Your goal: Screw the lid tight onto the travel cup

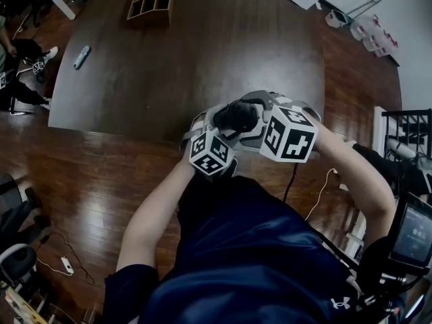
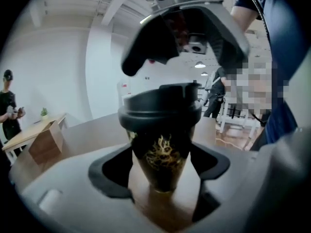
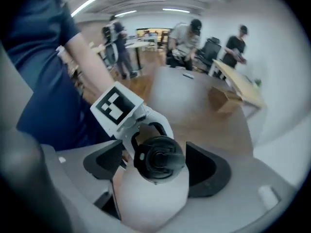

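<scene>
Cup (image 2: 162, 149): black with a gold pattern, upright and narrowing toward its foot. It is held clear of the tabletop (image 1: 202, 46), which lies behind and below the cup, at the near edge in the head view.

Left tongs (image 2: 163, 171): closed on the cup's lower body, one pad pressing each flank. This hand is the holder.

Lid (image 3: 158, 157): dark, sitting on the cup's mouth and roughly square to it. Whether the thread is fully home cannot be read.

Right tongs (image 3: 155, 168): directly above the cup, pointing steeply down its long axis. Jaws spread wide with the lid between them. The left pad stands off the lid's rim, the right pad is just beside it, and neither grips.

Key relation: the cup's axis runs straight up into the right tongs, so the lid lies dead ahead of them and centred in the gap. The right hand is the nearer to the lid, and the left is occupied lower down.

Judgement: this looks like the gap between twists. The next move would be closing on the rim, then rolling the wrist about the cup's axis. The main risk is an off-centre bite tilting the lid.
</scene>
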Available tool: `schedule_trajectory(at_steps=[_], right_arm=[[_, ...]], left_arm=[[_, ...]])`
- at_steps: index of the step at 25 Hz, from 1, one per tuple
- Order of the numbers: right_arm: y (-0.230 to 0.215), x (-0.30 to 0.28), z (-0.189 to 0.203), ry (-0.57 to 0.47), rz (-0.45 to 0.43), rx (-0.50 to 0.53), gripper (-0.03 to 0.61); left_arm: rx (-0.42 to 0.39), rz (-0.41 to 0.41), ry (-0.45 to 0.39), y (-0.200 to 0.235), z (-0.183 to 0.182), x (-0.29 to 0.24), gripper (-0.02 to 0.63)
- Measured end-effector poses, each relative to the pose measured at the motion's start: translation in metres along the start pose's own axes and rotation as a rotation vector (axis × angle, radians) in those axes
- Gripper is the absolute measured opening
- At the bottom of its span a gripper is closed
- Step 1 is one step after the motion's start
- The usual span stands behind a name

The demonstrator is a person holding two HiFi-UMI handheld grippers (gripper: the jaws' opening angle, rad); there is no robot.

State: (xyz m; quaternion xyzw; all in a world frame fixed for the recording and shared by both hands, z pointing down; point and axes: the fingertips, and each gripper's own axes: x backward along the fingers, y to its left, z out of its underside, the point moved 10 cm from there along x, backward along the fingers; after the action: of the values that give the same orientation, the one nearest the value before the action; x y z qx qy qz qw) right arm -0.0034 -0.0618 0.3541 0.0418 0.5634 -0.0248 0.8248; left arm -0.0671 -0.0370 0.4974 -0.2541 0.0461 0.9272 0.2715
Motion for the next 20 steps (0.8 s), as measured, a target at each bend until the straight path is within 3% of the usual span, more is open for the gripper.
schedule_trajectory(at_steps=[2, 3, 5, 8, 10, 12, 17, 19, 20], right_arm=[[-0.002, 0.002, 0.001, 0.084, -0.037, 0.334, 0.411], [-0.003, -0.002, 0.003, 0.137, -0.067, 0.449, 0.411], [-0.006, -0.016, 0.008, 0.212, -0.116, 0.573, 0.411], [-0.009, -0.026, 0.008, 0.216, -0.133, 0.613, 0.397], [-0.009, -0.029, 0.007, 0.209, -0.139, 0.565, 0.382], [-0.010, -0.029, 0.005, 0.226, -0.117, 0.423, 0.370], [-0.011, -0.029, 0.003, 0.205, 0.051, -0.224, 0.370], [-0.011, -0.029, 0.006, 0.166, 0.070, -0.299, 0.371], [-0.011, -0.029, 0.008, 0.146, 0.051, -0.278, 0.371]], left_arm=[[-0.023, 0.028, 0.006, 0.003, -0.001, 0.000, 0.374], [-0.032, 0.043, 0.011, 0.005, -0.002, 0.001, 0.374], [-0.050, 0.068, 0.022, 0.008, -0.005, 0.001, 0.373], [-0.080, 0.097, 0.036, 0.008, -0.008, 0.000, 0.371], [-0.088, 0.107, 0.039, 0.009, -0.007, 0.000, 0.370], [-0.081, 0.104, 0.038, 0.009, -0.007, 0.000, 0.370], [-0.062, 0.082, 0.032, 0.003, -0.003, 0.003, 0.368], [-0.059, 0.082, 0.029, 0.003, -0.001, 0.002, 0.368], [-0.058, 0.085, 0.027, 0.004, -0.001, 0.002, 0.368]])
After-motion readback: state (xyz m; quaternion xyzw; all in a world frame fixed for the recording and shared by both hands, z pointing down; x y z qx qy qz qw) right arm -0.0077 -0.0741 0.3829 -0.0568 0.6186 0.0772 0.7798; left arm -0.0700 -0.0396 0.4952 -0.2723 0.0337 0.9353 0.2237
